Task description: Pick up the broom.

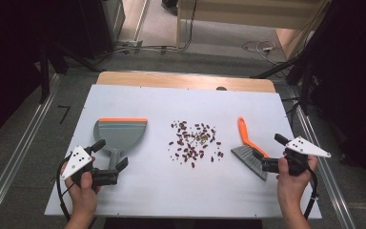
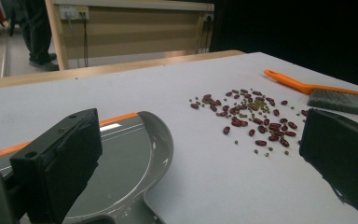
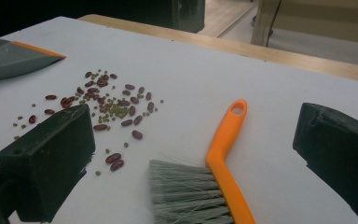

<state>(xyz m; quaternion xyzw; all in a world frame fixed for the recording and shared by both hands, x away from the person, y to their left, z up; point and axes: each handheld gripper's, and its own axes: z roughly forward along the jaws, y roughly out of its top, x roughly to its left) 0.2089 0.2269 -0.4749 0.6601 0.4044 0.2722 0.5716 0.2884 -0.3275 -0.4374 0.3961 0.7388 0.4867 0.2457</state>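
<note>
Beans (image 1: 195, 139) lie on the table (image 1: 138, 188) between dustpan (image 1: 120, 133) and brush (image 1: 250, 153)

The high view looks forward and down from above the person's side, taking in the whole table (image 1: 124, 191). The left gripper view rides low over the dustpan (image 2: 130, 158), facing across the beans (image 2: 247, 116), which lie beyond its fingers (image 2: 60, 163), toward the brush (image 2: 317, 91). The right gripper view sits close above the brush (image 3: 219, 158), which lies between its fingers (image 3: 51, 158); both share the beans (image 3: 107, 102).

A white-topped wooden table (image 1: 138, 100) bears a grey plastic dustpan with an orange lip (image 1: 119, 133), scattered red and green beans (image 1: 194, 141), and an orange-handled grey-bristled brush (image 1: 249, 150).
</note>
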